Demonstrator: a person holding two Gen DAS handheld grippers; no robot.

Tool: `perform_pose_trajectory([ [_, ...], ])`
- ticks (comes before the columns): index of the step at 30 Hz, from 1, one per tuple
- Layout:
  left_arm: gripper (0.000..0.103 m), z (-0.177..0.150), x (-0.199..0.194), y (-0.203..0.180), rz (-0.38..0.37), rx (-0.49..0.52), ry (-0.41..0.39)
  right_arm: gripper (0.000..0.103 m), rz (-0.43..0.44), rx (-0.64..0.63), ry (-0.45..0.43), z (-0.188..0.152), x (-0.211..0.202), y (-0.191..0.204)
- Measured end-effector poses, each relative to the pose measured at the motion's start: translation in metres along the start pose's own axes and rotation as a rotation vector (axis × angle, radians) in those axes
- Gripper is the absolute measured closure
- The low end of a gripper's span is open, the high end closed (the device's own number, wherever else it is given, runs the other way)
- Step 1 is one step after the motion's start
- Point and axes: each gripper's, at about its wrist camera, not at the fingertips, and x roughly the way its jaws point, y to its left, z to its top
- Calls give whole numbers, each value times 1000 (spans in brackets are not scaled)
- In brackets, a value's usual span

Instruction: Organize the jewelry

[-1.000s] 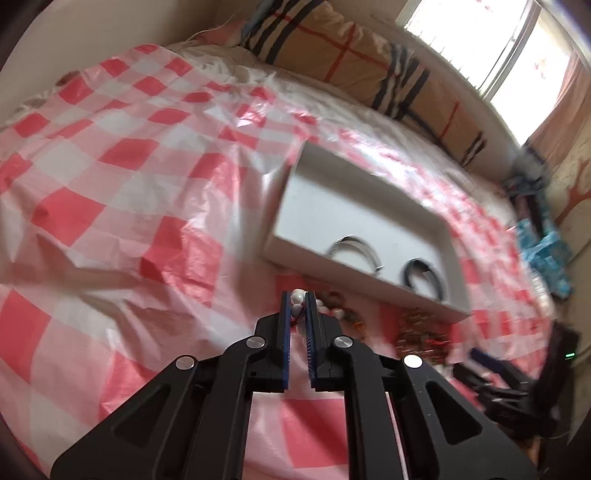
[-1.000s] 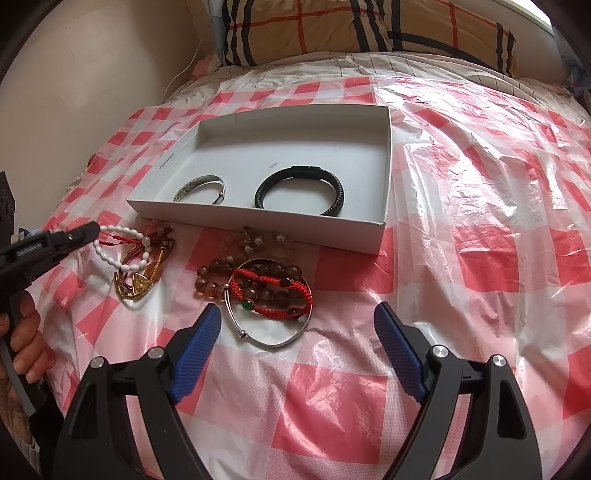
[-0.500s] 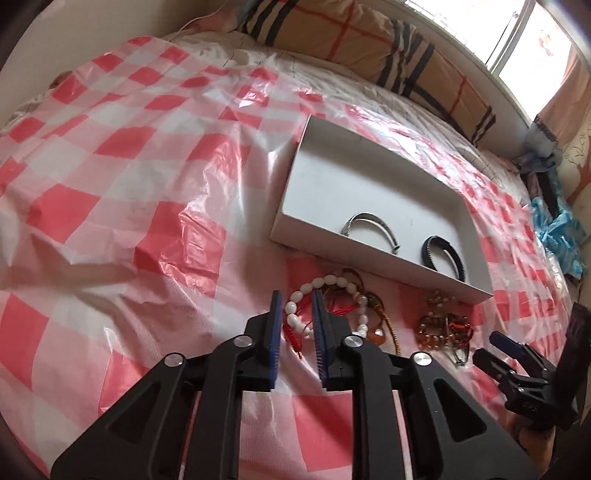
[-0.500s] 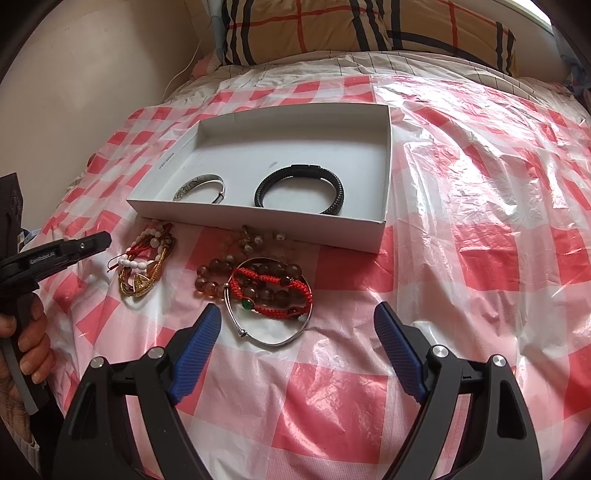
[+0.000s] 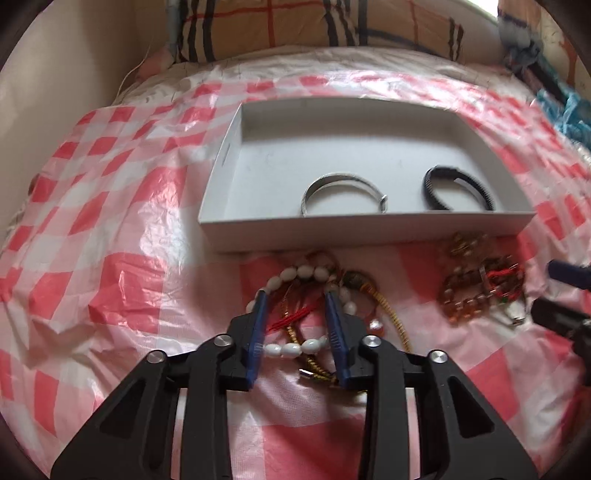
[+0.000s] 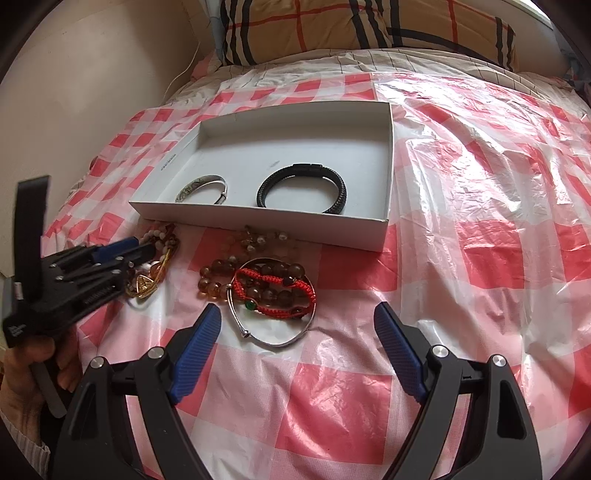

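Note:
A white box (image 5: 236,236) (image 6: 388,162) lies on the checked bed cover and holds a silver bangle (image 5: 343,181) (image 6: 203,186) and a black bracelet (image 5: 458,186) (image 6: 304,186). In front of it lie a white bead bracelet (image 5: 295,275) tangled with gold and red strings, and a pile of amber beads, a red cord bracelet (image 6: 275,286) and a thin silver bangle (image 6: 277,341). My left gripper (image 5: 297,299) (image 6: 122,247) is open, its fingers straddling the white bead bracelet. My right gripper (image 6: 297,317) is open and empty, just short of the red cord pile.
A plaid pillow (image 6: 369,29) lies at the head of the bed, beyond the box. A wall (image 6: 74,74) runs along the left. The plastic red-and-white cover (image 6: 480,184) is wrinkled. Blue items (image 5: 569,110) sit at the far right edge.
My left gripper opened, let go of the white bead bracelet and swung to face the box; the bracelet now lies on the cover between its fingers. The right gripper has not moved.

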Motion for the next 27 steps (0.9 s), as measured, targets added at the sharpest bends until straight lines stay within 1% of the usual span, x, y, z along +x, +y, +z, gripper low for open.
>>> perform_pose_trajectory([
  [1, 94, 0, -1, 2, -10, -7, 1, 21, 2, 0, -1, 0, 0, 0],
  [2, 97, 1, -3, 4, -20, -15, -7, 21, 4, -1, -2, 1, 0, 1],
  [3, 97, 1, -7, 6, -45, -26, -11, 21, 4, -1, -3, 1, -1, 1],
  [5, 99, 2, -13, 16, -134, -90, -20, 21, 4, 1, -3, 1, -1, 1],
  [7, 99, 2, -22, 29, -224, -161, -52, 21, 3, 4, -5, 1, -2, 0],
  [9, 99, 1, -32, 45, -283, -235, -87, 21, 1, 6, -5, 1, -2, 0],
  [12, 99, -4, -36, 68, -369, -350, -107, 21, -2, 6, -3, 1, -2, -1],
  [13, 99, -5, -35, 73, -387, -376, -102, 21, -3, 6, -2, 1, -1, 0],
  [15, 99, -9, -27, 85, -445, -448, -69, 21, -4, 5, -1, 1, -1, 0],
  [18, 99, -12, -26, 96, -455, -514, -81, 21, -3, 6, -2, 1, -1, 0],
  [21, 99, -14, -33, 104, -530, -554, -130, 21, -4, 5, -2, 1, -1, 0],
  [23, 99, -13, -32, 105, -539, -563, -127, 21, -3, 5, -2, 1, -1, 0],
  [25, 99, -14, -30, 107, -564, -580, -115, 21, -4, 5, -1, 1, -1, 0],
  [27, 98, -16, -25, 109, -570, -593, -79, 21, -5, 4, 0, 0, -1, 0],
])
